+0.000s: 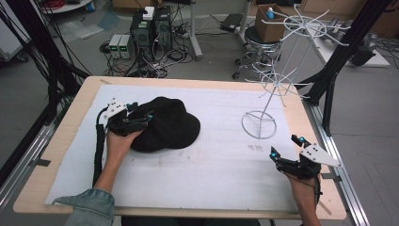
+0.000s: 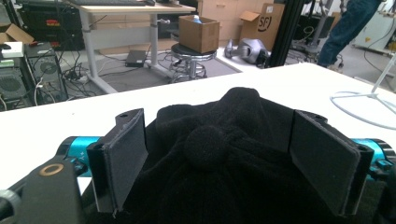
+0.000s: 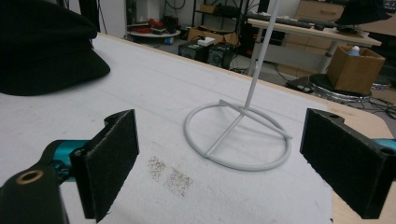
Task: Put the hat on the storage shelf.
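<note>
A black soft hat (image 1: 164,125) lies on the white mat (image 1: 211,165) at the left middle. My left gripper (image 1: 141,112) is at the hat's left side, open. In the left gripper view its two pads stand wide on either side of the hat's crown (image 2: 224,154), and I cannot tell whether they touch the fabric. A white wire hat stand (image 1: 259,123) rises at the right back, with its ring base on the mat. My right gripper (image 1: 285,145) rests near the right front corner, open and holding nothing, pointing at the stand's base (image 3: 252,86). The hat (image 3: 42,46) lies far left in the right gripper view.
The wooden table edge (image 1: 324,155) runs just right of my right gripper. A small patch of specks (image 3: 170,175) marks the mat before the stand. Computers, cables, a stool and a cardboard box (image 1: 270,23) stand on the floor behind the table.
</note>
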### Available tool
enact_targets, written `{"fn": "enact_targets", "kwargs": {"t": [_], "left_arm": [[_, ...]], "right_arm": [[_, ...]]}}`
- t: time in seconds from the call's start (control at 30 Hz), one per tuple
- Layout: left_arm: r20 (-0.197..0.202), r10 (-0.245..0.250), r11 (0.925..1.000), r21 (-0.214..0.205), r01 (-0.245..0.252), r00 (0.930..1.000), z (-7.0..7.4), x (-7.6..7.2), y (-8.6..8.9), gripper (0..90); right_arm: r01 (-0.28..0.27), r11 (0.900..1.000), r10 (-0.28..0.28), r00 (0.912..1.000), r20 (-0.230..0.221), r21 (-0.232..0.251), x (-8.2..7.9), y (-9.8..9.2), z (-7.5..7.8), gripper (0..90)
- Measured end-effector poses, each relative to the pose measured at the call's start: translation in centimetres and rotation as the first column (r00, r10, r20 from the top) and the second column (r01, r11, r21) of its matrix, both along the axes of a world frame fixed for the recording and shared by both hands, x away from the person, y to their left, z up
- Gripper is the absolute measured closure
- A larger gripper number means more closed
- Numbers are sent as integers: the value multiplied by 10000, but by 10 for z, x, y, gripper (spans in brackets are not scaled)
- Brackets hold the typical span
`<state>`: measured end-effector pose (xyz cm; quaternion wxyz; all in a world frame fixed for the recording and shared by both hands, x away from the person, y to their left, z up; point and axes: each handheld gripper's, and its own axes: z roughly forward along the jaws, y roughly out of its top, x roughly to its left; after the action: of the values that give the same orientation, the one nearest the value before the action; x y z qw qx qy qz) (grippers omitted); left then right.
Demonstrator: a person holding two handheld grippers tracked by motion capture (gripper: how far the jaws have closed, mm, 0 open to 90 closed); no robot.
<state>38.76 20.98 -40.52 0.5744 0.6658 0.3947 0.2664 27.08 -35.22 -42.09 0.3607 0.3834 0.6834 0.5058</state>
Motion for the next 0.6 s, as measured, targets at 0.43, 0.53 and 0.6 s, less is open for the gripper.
{"fn": "enact_targets", "kwargs": {"t": [0.43, 0.53, 0.6], "left_arm": [[-335, 58, 9995, 307, -48, 9994, -3, 2, 0, 248], [-387, 77, 9995, 314, -65, 9992, -4, 2, 1, 252], [-412, 91, 9994, 332, -77, 9991, -4, 3, 1, 253]], "right_arm": [[51, 10000, -51, 9999, -88, 31, 0, 0, 0, 108], [30, 10000, -30, 10000, -39, 5, 0, 0, 0, 108], [7, 10000, -7, 10000, -24, 3, 0, 0, 0, 108]]}}
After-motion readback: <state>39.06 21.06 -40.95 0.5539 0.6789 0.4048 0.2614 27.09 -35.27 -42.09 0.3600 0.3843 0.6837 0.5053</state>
